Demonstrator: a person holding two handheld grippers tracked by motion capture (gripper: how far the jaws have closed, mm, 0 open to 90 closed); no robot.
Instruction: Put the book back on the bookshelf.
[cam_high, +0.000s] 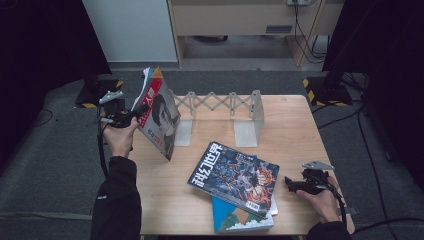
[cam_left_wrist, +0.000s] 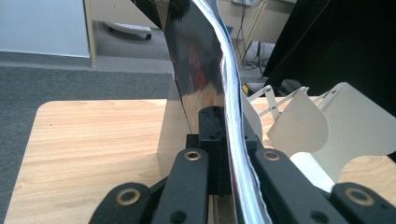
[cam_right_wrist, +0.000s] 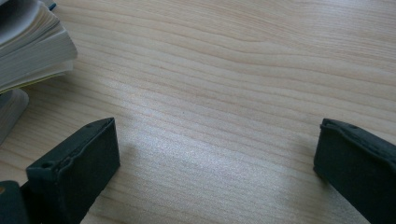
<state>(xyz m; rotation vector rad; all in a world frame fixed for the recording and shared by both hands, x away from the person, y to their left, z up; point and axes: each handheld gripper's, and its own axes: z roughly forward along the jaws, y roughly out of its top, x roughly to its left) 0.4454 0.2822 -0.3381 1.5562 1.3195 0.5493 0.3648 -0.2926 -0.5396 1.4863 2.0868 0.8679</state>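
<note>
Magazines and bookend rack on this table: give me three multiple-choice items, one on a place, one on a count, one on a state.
1. Where is the magazine with the red cover?
A. Held up at the left end of the rack
B. Flat at the table's right edge
C. On the floor

2. How many items lie stacked flat near the front of the table?
A. None
B. Two or more
C. Exactly one

3. How do the right tongs stand?
A. Clamped on a book
B. Open over bare wood
C. Shut on the rack

Answers: 1 A, the left tongs pinch it upright beside the rack's left plate. 2 B, a dark comic-style magazine lies on a blue book, with a pale edge between that I cannot identify. 3 B, the right gripper view shows the jaws wide apart with only tabletop between them.
</note>
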